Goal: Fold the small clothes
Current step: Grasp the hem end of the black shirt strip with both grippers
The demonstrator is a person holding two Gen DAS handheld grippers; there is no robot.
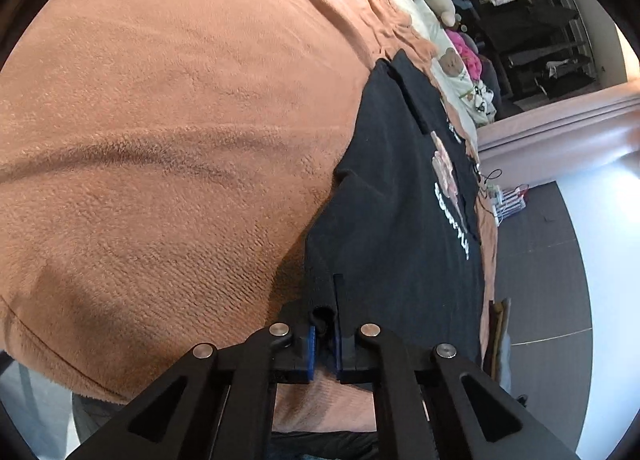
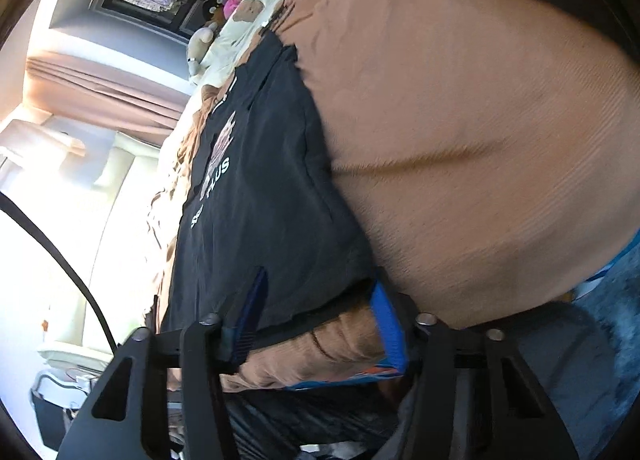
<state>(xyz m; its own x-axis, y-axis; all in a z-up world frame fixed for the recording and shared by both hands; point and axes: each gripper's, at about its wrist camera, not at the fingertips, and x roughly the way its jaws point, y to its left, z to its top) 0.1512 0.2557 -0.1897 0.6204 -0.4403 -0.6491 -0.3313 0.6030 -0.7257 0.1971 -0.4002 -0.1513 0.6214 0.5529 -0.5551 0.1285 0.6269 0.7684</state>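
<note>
Black T-shirt [image 1: 400, 227]: lies flat on brown blanket [image 1: 180, 119]. Soft, light, limp; best gripped at hem corners. Left gripper [image 1: 326, 334]: pinched tight on hem. Right gripper [image 2: 316, 320]: half open, straddling hem edge, not yet clamped.

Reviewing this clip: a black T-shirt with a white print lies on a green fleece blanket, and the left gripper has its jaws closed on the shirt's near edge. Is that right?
Not quite. The blanket is orange-brown, not green; the left wrist view shows it plainly. The rest stands: the black T-shirt with a white print lies on it, and the left gripper has its jaws closed on the shirt's near edge.
</note>
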